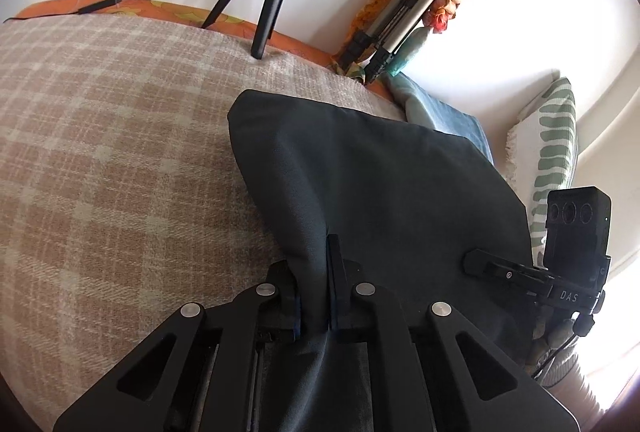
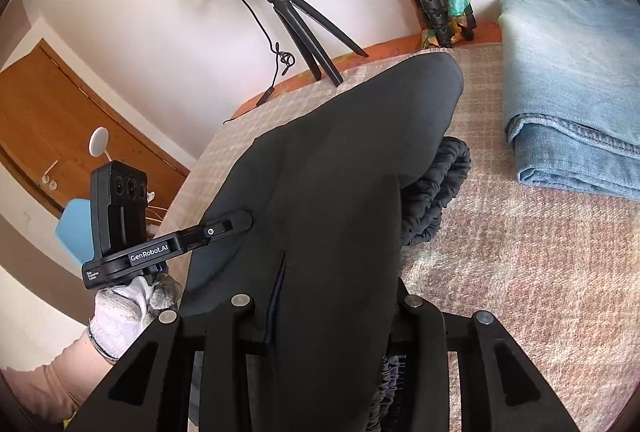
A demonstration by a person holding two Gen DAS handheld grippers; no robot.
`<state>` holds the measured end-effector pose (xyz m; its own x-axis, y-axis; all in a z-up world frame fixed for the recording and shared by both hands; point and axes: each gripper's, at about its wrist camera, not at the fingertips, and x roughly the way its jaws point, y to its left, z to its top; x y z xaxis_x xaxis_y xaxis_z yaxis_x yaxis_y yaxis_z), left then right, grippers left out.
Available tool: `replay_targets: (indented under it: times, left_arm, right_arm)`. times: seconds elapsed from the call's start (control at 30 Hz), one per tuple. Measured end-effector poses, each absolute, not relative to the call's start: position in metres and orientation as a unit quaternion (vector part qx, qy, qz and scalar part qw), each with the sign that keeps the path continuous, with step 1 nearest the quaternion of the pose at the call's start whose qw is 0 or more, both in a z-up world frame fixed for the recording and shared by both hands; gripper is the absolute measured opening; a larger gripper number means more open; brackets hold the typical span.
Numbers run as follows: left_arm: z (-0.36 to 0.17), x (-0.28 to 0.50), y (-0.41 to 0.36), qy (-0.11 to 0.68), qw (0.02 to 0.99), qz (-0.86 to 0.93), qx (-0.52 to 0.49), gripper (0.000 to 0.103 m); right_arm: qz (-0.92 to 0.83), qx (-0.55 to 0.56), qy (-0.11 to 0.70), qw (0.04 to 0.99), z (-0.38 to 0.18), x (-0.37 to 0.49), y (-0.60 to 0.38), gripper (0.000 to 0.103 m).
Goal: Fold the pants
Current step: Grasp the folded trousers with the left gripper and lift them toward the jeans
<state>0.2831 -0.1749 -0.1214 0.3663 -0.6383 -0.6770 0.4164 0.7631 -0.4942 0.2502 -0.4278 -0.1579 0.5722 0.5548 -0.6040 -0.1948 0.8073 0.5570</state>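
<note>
Clamped both grippers, left (image 1: 316, 284) and right (image 2: 332, 312), on the dark pants (image 2: 340, 168) lifted over the bed (image 1: 100, 152); risked slippage, judged from the right's thick, bunched bite.

Bright daylight, both views. White wall (image 1: 500, 12) overexposed at right of left wrist view, detail lost. Dark pants (image 2: 340, 172) keep little fold detail. Soft shadows. Strong fisheye curvature, black vignette at corners. Focus sharp, no motion blur.
</note>
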Motion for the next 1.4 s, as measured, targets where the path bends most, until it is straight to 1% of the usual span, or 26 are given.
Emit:
replay_targets:
  times: [0.33,0.7,1.07,1.4]
  left_arm:
    - [-0.096,0.269,-0.175,0.428,0.827,-0.343,-0.122,0.007]
    - [-0.056,0.254,-0.211,0.381,0.836,-0.381,-0.105,0.007]
    - [-0.014,0.272,-0.286,0.339,0.829,-0.437,-0.078,0.007]
    - [0.013,0.300,-0.376,0.309,0.823,-0.475,-0.046,0.007]
  right_arm:
    - [0.207,0.197,0.383,0.878,-0.132,0.230,-0.424,0.036]
    - [0.177,0.182,0.341,0.905,-0.093,0.198,-0.447,0.036]
    - [0.119,0.186,0.295,0.930,-0.053,0.183,-0.507,0.036]
    - [0.070,0.186,0.268,0.943,-0.022,0.196,-0.586,0.036]
